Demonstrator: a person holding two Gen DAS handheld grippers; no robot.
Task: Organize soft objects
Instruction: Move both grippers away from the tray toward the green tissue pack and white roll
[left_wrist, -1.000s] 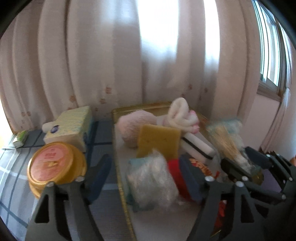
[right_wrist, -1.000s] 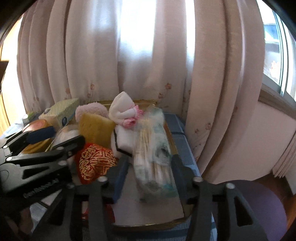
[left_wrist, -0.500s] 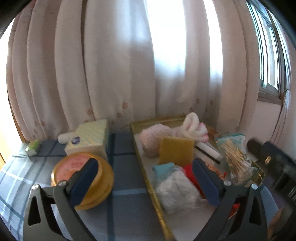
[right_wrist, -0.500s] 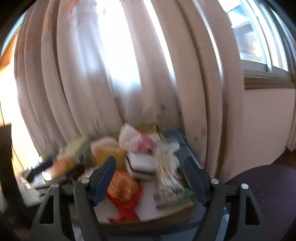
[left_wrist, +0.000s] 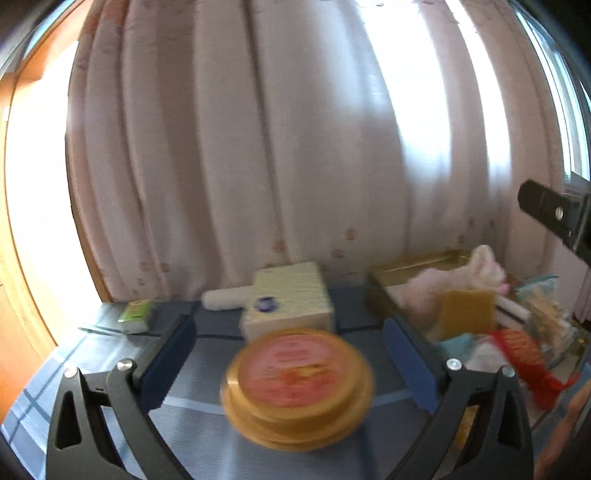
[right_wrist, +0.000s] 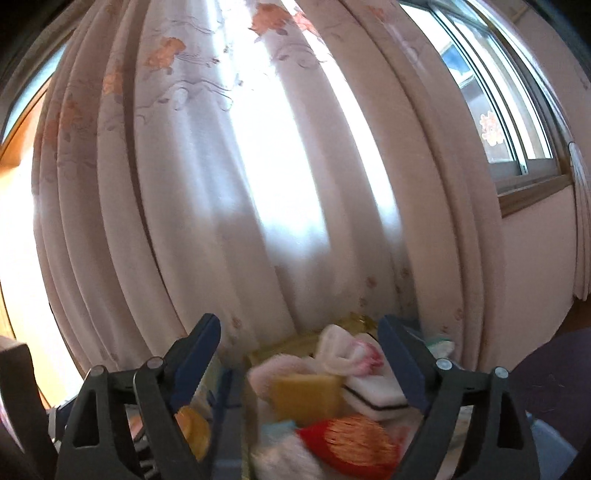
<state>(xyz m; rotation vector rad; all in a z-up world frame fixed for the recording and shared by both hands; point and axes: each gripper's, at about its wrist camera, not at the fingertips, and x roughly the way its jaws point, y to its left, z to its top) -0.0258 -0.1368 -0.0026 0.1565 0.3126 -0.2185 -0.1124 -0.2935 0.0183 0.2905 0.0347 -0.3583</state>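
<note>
Left gripper (left_wrist: 290, 363) is standing with its fingers (left_wrist: 168, 360) spread fully wide and holding nothing; a round orange tin (left_wrist: 297, 384) is lying on the blue checked surface (left_wrist: 92, 362) in the line of the gap, blurred, untouched by either pad. Behind the tin a pale tissue box (left_wrist: 290, 304) is resting, with a white roll (left_wrist: 225, 299) and a small green packet (left_wrist: 136, 312) to its left. Right gripper (right_wrist: 301, 363) is pointing level toward the pink curtain (right_wrist: 258, 184), its fingers (right_wrist: 197, 356) opening wider and gripping nothing. The soft objects are lying together in the gold tray (left_wrist: 413, 264) at the surface's right: a pink fluffy puff (left_wrist: 424, 290), a yellow sponge (right_wrist: 304, 397), a white sponge (right_wrist: 373, 393), a rolled white cloth (right_wrist: 341, 352) and a red-and-gold pouch (right_wrist: 354, 448).
</note>
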